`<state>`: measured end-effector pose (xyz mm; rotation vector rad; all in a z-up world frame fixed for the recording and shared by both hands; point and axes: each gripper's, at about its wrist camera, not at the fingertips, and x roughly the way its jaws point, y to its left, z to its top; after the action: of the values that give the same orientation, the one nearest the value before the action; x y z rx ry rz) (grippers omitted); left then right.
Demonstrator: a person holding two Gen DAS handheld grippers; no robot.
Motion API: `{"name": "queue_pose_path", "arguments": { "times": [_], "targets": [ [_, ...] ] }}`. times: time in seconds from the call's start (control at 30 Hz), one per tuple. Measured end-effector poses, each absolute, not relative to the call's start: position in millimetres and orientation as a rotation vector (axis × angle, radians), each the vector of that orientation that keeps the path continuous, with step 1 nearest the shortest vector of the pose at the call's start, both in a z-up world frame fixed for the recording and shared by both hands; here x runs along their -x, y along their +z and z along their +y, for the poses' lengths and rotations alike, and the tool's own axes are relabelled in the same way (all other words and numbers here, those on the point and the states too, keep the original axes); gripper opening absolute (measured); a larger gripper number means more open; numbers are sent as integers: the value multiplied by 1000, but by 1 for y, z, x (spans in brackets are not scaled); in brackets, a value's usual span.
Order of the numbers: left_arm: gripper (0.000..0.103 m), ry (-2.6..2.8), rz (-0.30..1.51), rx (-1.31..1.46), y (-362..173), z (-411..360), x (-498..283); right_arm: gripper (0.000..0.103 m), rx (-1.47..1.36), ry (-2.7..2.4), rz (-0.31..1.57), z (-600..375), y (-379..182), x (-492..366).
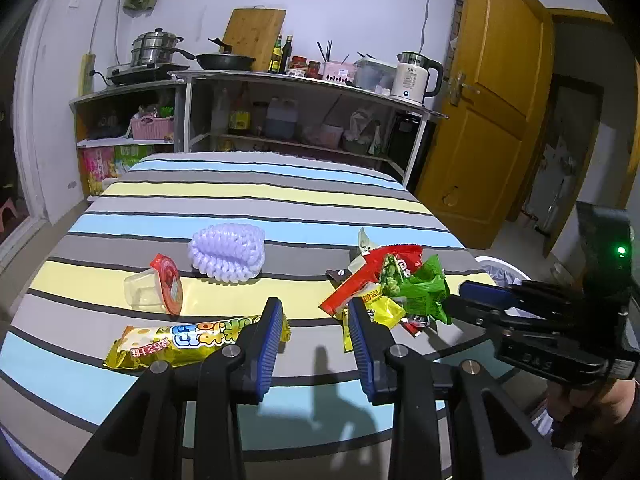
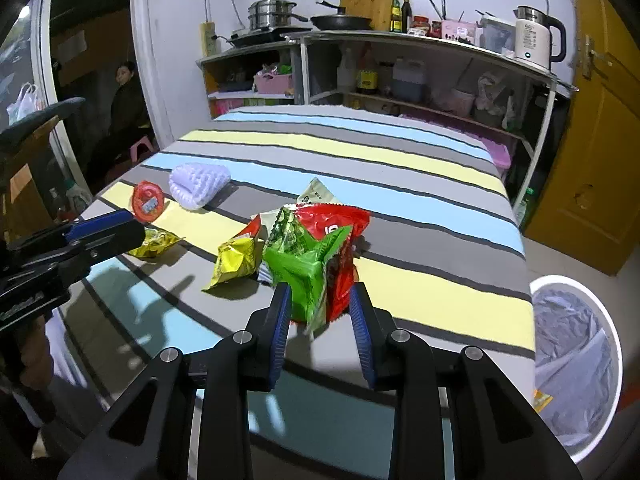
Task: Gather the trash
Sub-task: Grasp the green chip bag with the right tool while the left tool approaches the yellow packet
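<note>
While the left tongs (image 1: pixel 314 320) hang spread and empty over the striped bed (image 1: pixel 248 192), the right tongs (image 2: pixel 320 304) stand apart around the green wrapper (image 2: pixel 300 268) and red wrapper (image 2: pixel 336 224); whether the pads press them cannot be told. A long yellow wrapper (image 1: pixel 180 340) lies by the left tongs. A white bin (image 2: pixel 576 364) stands beside the bed.

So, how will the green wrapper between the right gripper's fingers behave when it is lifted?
The green wrapper is crumpled thin film, so it probably weighs little and will flop. Its glossy surface may slip between the right gripper's pads. It overlaps the red wrapper, so that one could drag along.
</note>
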<state>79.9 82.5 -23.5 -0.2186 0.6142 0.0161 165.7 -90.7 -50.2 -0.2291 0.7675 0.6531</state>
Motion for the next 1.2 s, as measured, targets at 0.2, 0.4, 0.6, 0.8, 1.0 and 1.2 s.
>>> {"name": "queue_pose_path", "arguments": {
  "times": [0.2, 0.4, 0.6, 0.8, 1.0, 1.2],
  "targets": [
    [33, 3, 623, 231, -28, 84, -87, 28, 241, 667, 791, -81, -56, -175],
    [33, -15, 635, 231, -31, 80, -94, 9, 252, 658, 790, -76, -61, -176],
    [33, -32, 649, 228, -34, 70, -102, 8, 219, 654, 763, -85, -51, -173],
    [46, -70, 668, 218, -39, 55, -112, 8, 179, 633, 728, -103, -35, -171],
    [47, -51, 707, 145, -49, 36, -129, 8, 153, 609, 728, -117, -33, -172],
    [47, -45, 731, 49, -52, 16, -140, 8, 134, 594, 732, -127, -34, -175]
  ]
}}
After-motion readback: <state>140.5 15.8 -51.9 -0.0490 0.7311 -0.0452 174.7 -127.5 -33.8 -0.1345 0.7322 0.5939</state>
